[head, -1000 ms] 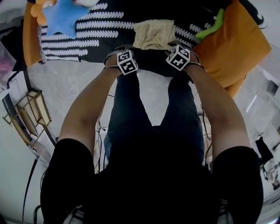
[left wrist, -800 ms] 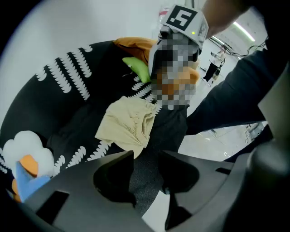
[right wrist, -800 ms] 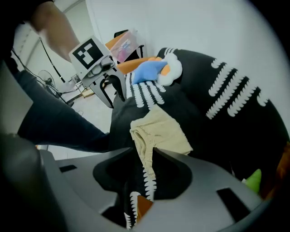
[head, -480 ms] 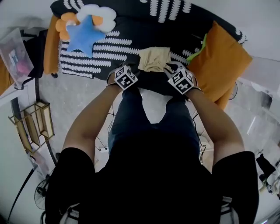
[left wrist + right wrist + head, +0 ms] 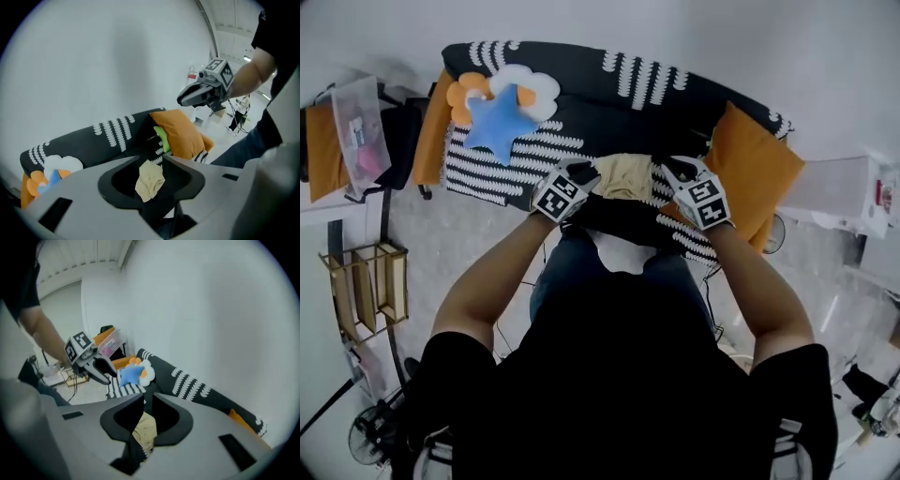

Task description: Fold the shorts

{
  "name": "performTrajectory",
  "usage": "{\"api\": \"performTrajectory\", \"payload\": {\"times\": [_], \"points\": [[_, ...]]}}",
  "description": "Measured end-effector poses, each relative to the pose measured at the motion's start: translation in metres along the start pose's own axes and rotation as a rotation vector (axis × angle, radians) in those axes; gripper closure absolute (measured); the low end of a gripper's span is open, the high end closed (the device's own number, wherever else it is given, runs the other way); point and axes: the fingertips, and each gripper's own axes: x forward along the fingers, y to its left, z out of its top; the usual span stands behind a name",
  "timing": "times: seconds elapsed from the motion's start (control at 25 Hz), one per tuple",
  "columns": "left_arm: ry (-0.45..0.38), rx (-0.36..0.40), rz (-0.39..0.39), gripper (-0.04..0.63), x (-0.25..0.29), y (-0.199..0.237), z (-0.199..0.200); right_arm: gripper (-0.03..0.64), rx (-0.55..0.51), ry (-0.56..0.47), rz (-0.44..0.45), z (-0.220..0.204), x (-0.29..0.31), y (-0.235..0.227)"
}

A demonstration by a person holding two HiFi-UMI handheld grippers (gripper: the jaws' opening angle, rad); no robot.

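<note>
Lying near the middle of the tabletop's [image 5: 581, 117] near edge, the beige shorts [image 5: 623, 176] form a compact, crumpled bundle, slightly longer along that edge. Waistband and legs cannot be told apart. The left gripper [image 5: 584, 172] and right gripper [image 5: 671, 172] hover just beside its two ends, each pressed together on nothing. In both gripper views the gripper's own body cuts off the bundle's lower part.
</note>
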Motion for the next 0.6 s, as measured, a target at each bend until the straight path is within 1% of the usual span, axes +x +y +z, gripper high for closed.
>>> {"api": "performTrajectory", "payload": {"times": [0.12,0.2,0.36,0.6], "points": [[-0.065,-0.03,0.013,0.426,-0.029,0.002,0.03,0.573,0.15,-0.08,-0.019,0.029,-0.028,-0.015],[-0.11,-0.045,0.029,0.426,-0.046,0.004,0.049,0.577,0.213,-0.125,-0.022,0.047,-0.045,-0.021],[-0.186,-0.069,0.06,0.426,-0.075,0.004,0.08,0.586,0.228,-0.173,-0.036,0.07,-0.077,-0.024],[-0.237,-0.034,0.091,0.426,-0.104,-0.003,0.11,0.606,0.209,-0.181,-0.059,0.078,-0.111,-0.023]]}}
